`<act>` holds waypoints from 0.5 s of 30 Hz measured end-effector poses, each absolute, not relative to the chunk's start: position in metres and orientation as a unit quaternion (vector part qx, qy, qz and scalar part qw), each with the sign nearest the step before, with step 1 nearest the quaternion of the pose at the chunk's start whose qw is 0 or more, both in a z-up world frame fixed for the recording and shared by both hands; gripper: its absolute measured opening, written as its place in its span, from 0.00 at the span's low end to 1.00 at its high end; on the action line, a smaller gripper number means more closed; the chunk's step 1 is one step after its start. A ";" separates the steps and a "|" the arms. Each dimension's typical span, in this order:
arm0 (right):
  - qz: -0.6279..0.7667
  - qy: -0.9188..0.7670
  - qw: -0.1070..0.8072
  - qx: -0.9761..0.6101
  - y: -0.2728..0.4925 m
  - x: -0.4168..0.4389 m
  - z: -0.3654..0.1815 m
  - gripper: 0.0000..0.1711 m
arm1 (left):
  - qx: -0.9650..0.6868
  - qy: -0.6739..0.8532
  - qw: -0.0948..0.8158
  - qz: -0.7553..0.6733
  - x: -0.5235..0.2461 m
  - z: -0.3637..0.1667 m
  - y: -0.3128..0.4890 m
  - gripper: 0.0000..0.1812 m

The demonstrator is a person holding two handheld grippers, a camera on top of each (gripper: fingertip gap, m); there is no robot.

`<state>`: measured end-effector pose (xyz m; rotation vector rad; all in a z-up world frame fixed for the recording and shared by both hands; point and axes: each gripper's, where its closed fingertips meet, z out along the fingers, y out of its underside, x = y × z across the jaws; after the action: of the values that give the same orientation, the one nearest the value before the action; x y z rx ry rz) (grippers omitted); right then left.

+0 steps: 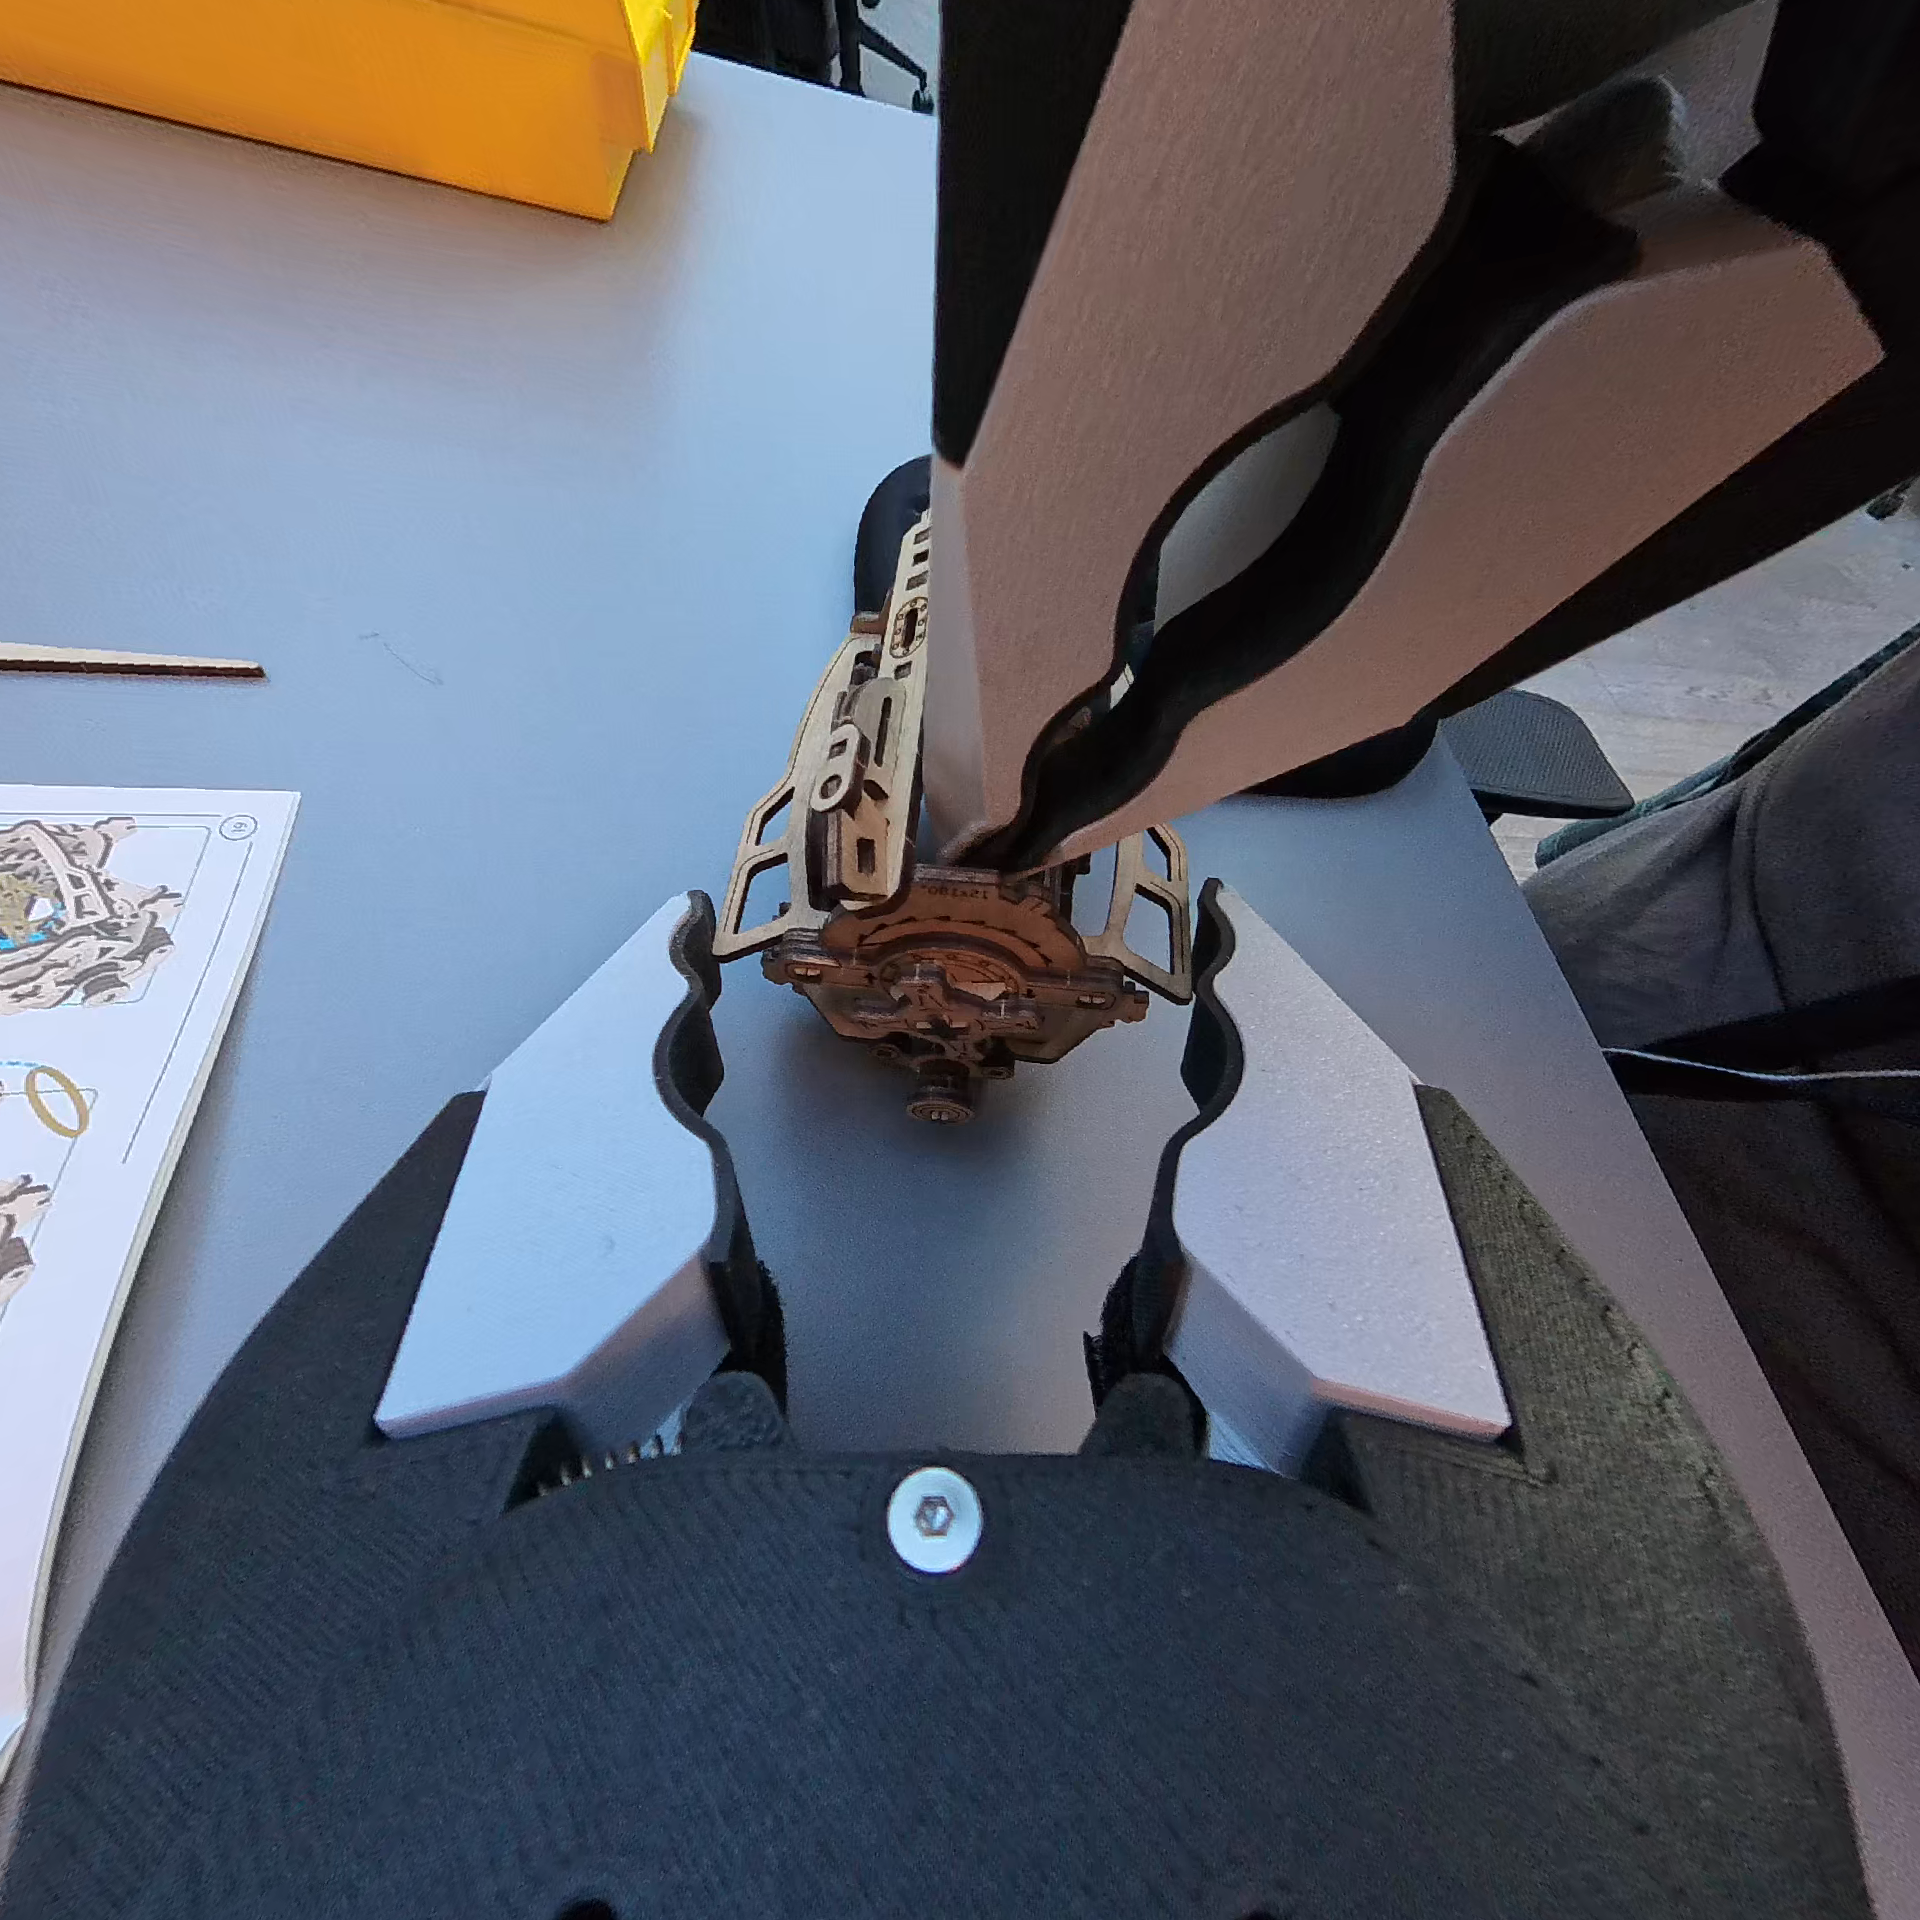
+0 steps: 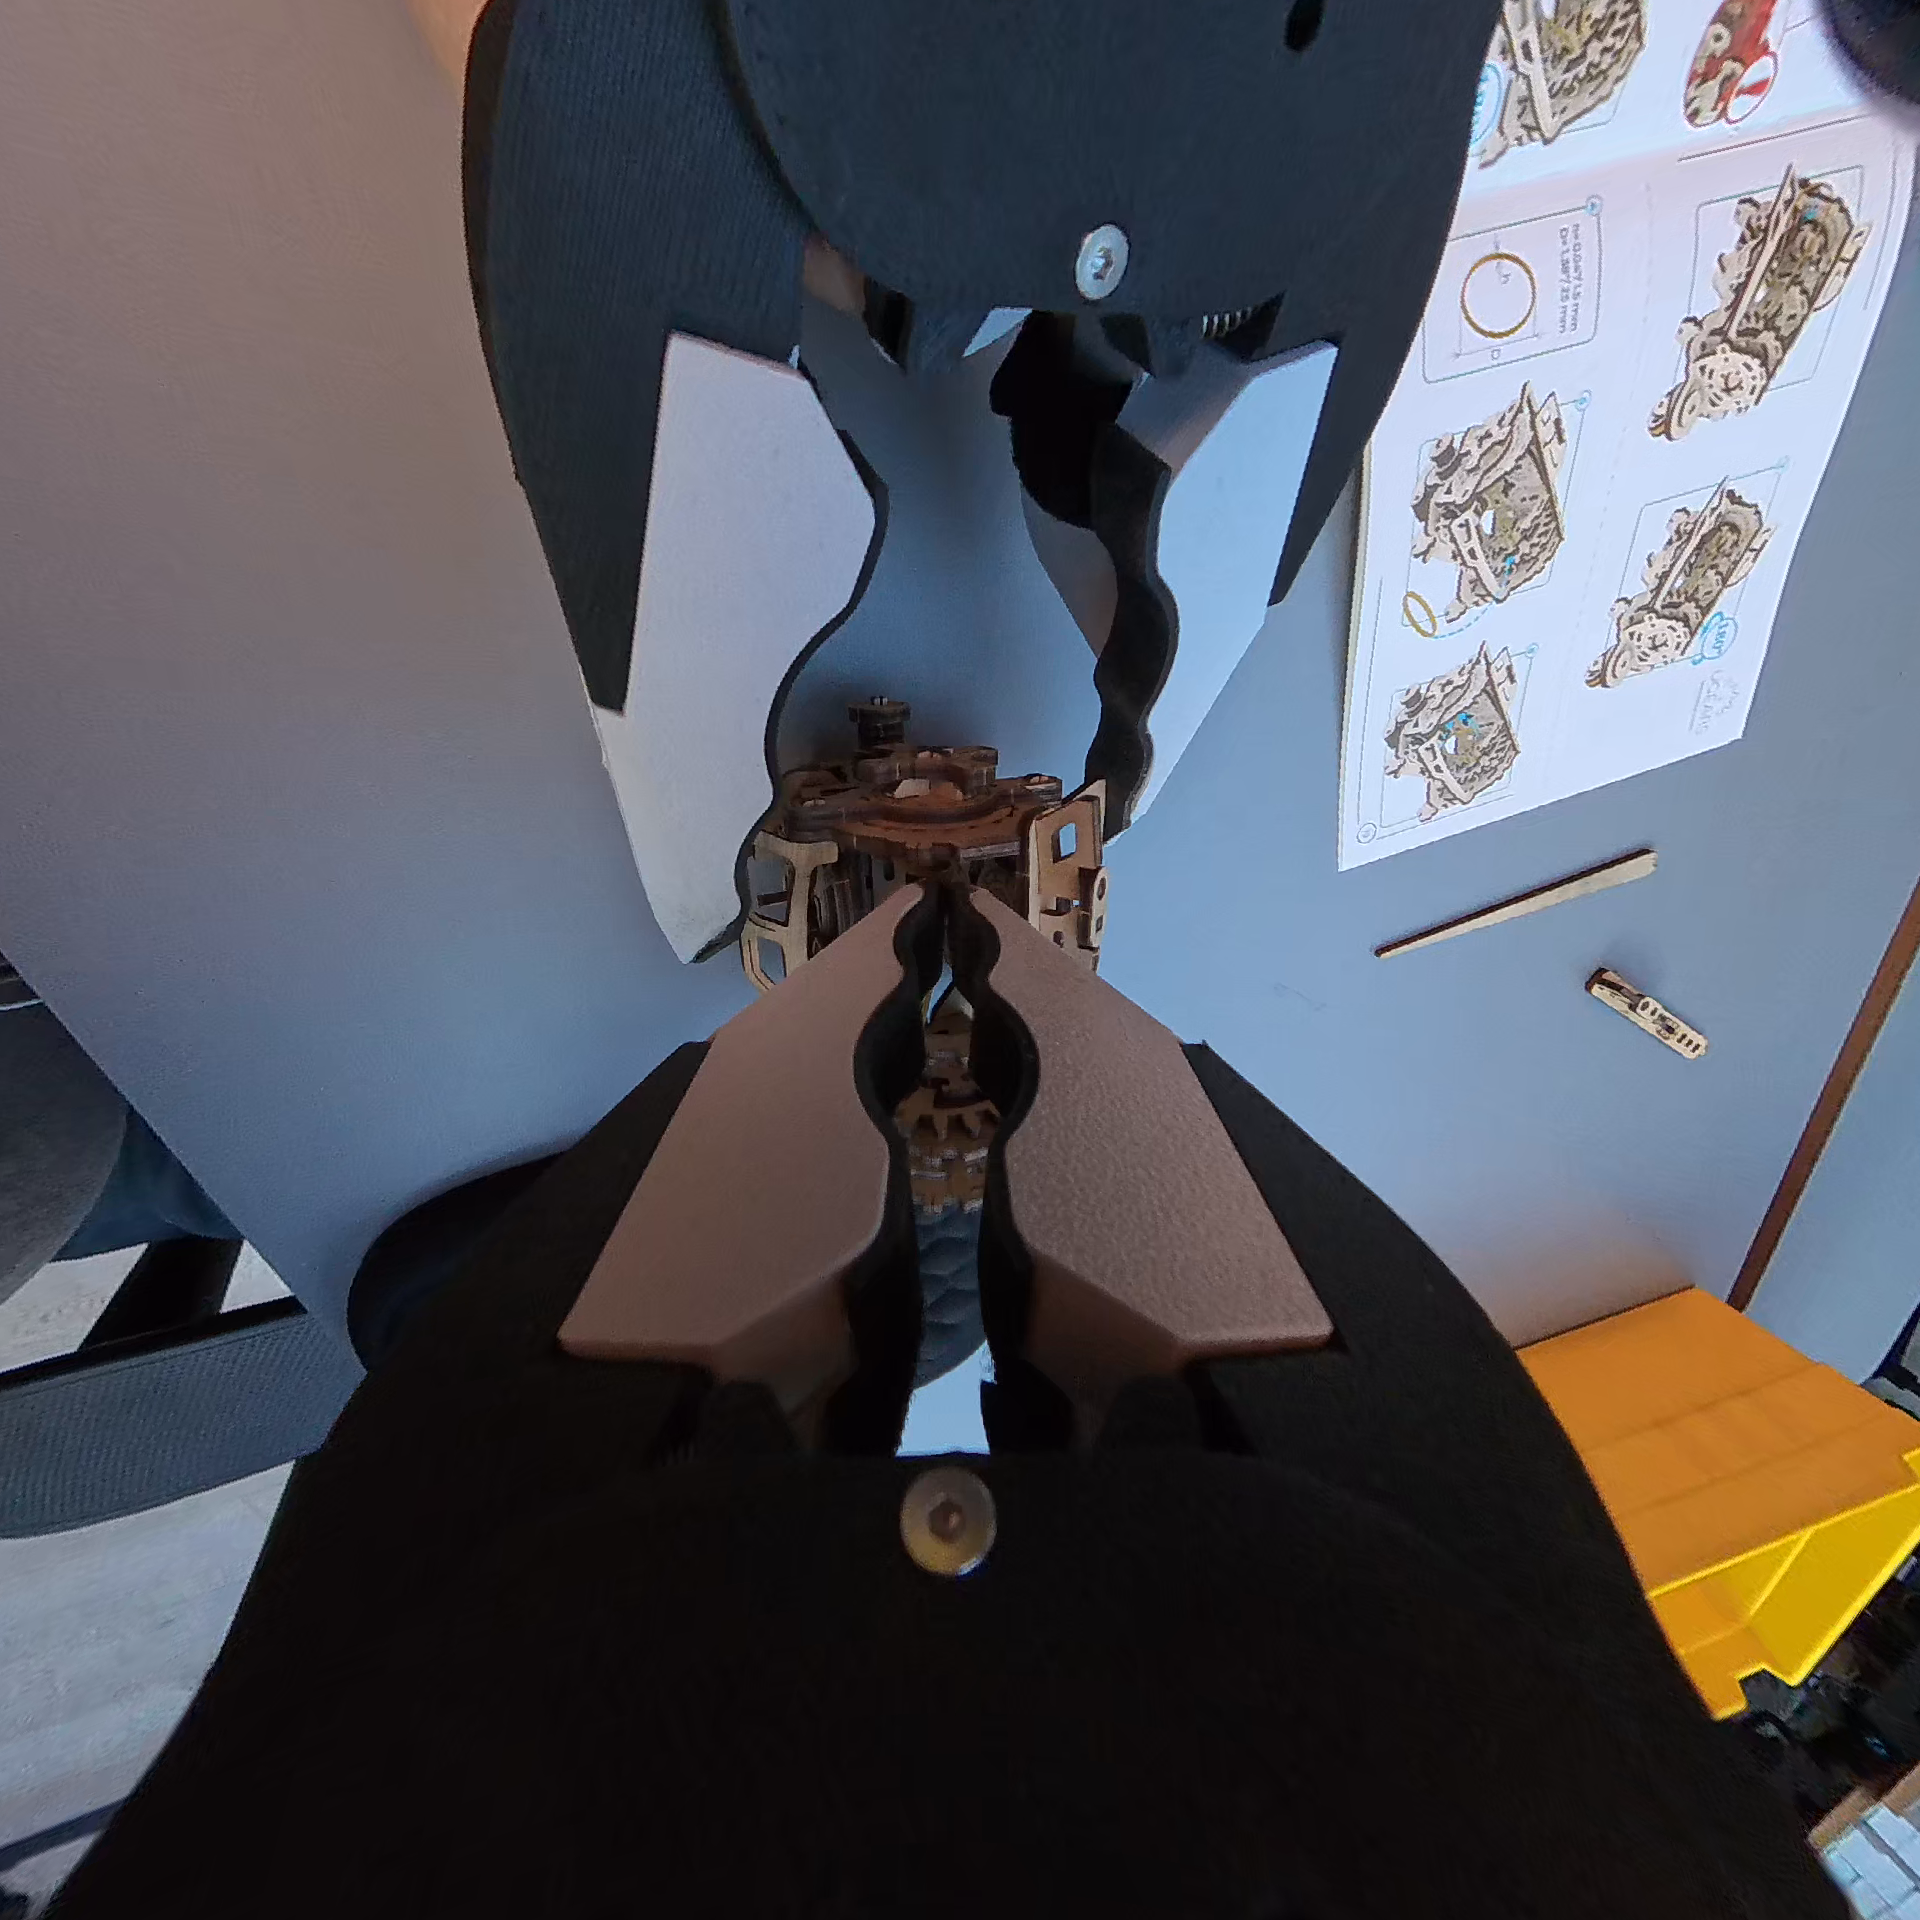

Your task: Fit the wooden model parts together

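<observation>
The wooden model (image 1: pixel 935 977), a brown laser-cut gear assembly with pale side frames, sits on the grey table (image 1: pixel 468 468). My left gripper (image 1: pixel 951 935) has its silver fingers spread wide, with both tips against the model's side frames. My right gripper (image 2: pixel 940 894) has brown fingers and is shut, its tips pressing on the model's upper edge (image 2: pixel 925 831). It comes down from the upper right in the left wrist view (image 1: pixel 987 847). I cannot tell whether a small part is pinched in its tips. The left gripper also shows in the right wrist view (image 2: pixel 925 862).
An instruction sheet (image 1: pixel 125 987) lies left of the model. A yellow bin (image 1: pixel 364 94) stands at the far left corner. A thin wooden stick (image 2: pixel 1517 902) and a small wooden part (image 2: pixel 1647 1013) lie beside the sheet (image 2: pixel 1621 468). The table edge and a chair (image 1: pixel 1538 758) are close on the right. My left and right fingertips are right by each other.
</observation>
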<state>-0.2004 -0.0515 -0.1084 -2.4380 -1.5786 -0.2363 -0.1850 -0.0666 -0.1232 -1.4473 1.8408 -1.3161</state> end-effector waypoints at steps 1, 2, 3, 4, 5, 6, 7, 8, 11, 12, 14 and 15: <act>-0.078 -0.537 0.115 -0.832 -0.052 -0.201 -0.108 0.00 | -0.525 0.668 0.226 -0.477 -0.185 -0.123 -0.067 0.50; -0.078 -0.536 0.117 -0.833 -0.052 -0.201 -0.109 0.00 | -0.525 0.668 0.226 -0.477 -0.185 -0.123 -0.067 0.50; -0.080 -0.534 0.121 -0.833 -0.051 -0.200 -0.108 0.00 | -0.524 0.668 0.227 -0.477 -0.185 -0.123 -0.067 0.50; -0.082 -0.533 0.123 -0.833 -0.051 -0.200 -0.108 0.00 | -0.524 0.668 0.227 -0.476 -0.185 -0.123 -0.067 0.50; -0.085 -0.533 0.124 -0.833 -0.051 -0.200 -0.108 0.00 | -0.524 0.668 0.228 -0.476 -0.185 -0.123 -0.067 0.50; -0.087 -0.532 0.127 -0.833 -0.051 -0.200 -0.108 0.00 | -0.524 0.668 0.228 -0.476 -0.185 -0.123 -0.067 0.50; -0.088 -0.530 0.129 -0.833 -0.051 -0.200 -0.108 0.00 | -0.524 0.668 0.229 -0.476 -0.185 -0.123 -0.067 0.50; -0.090 -0.530 0.131 -0.833 -0.051 -0.200 -0.108 0.00 | -0.524 0.669 0.229 -0.475 -0.185 -0.123 -0.067 0.50; -0.101 -0.531 0.139 -0.830 -0.050 -0.200 -0.108 0.00 | -0.524 0.668 0.229 -0.475 -0.185 -0.123 -0.067 0.50; -0.105 -0.531 0.142 -0.829 -0.050 -0.201 -0.108 0.00 | -0.524 0.669 0.230 -0.475 -0.185 -0.123 -0.067 0.50; -0.112 -0.531 0.154 -0.826 -0.049 -0.201 -0.108 0.00 | -0.524 0.668 0.230 -0.475 -0.185 -0.123 -0.067 0.50; -0.115 -0.531 0.160 -0.824 -0.049 -0.201 -0.108 0.00 | -0.524 0.668 0.230 -0.475 -0.185 -0.123 -0.067 0.50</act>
<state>-0.2010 -0.0491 -0.1081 -2.3550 -1.5161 -0.3284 -0.1853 -0.0672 -0.1231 -1.4429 1.8384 -1.3079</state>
